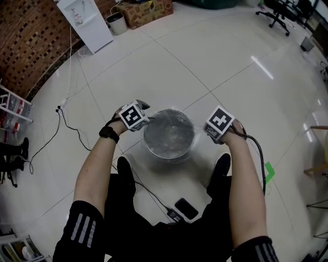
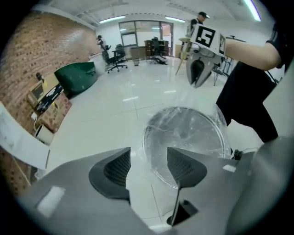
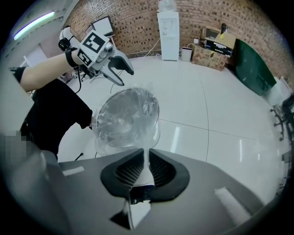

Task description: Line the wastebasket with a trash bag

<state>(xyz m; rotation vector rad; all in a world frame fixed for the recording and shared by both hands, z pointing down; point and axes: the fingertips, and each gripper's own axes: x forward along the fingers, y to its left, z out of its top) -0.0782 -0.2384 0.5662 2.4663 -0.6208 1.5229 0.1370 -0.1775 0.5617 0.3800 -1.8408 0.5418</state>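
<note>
Now right gripper [image 3: 146, 160] jaws pinch trash bag [image 3: 128, 114] edge — left gripper [image 2: 148, 167] jaws wide, empty — open floor [image 1: 205, 66] beyond wastebasket [image 1: 169, 155].

Office floor around a white water dispenser [image 1: 86, 23]

The dispenser stands against a brick wall [image 1: 31, 36]. Just to its right sits a small pale bin [image 1: 117, 23], with a cardboard box [image 1: 146, 11] beyond that. Far across the tiled floor [image 1: 205, 61] from the dispenser is a black office chair [image 1: 279, 13]. Well apart from the dispenser, on the near side, lie a black phone-like slab [image 1: 186, 208] and a green tape mark [image 1: 269, 172].
</note>
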